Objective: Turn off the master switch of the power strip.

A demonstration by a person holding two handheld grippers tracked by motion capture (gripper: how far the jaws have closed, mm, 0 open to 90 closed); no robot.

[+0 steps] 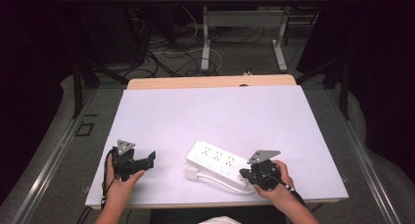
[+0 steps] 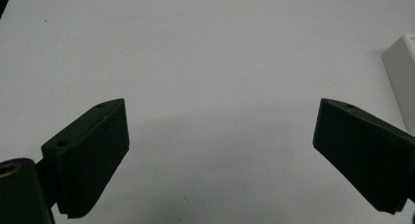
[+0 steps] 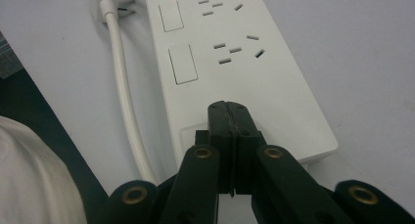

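A white power strip [image 1: 218, 162] with several sockets and rocker switches lies near the table's front edge; its white cable [image 3: 125, 92] runs alongside it to a plug [image 1: 191, 173]. My right gripper [image 1: 246, 174] is shut, jaws pressed together, tips resting over the strip's near end [image 3: 228, 109]. Nothing is held between them. My left gripper [image 1: 149, 160] sits at the front left, jaws wide open over bare white table [image 2: 220, 150], left of the strip. The strip's corner [image 2: 403, 77] shows at the right edge of the left gripper view.
The white table top [image 1: 210, 116] stretches behind the strip. Past its wooden far edge [image 1: 210, 81] stand another table's legs [image 1: 205, 43] and loose cables [image 1: 166, 57] on the floor. A white cloth or garment [image 3: 29, 180] lies near the front edge.
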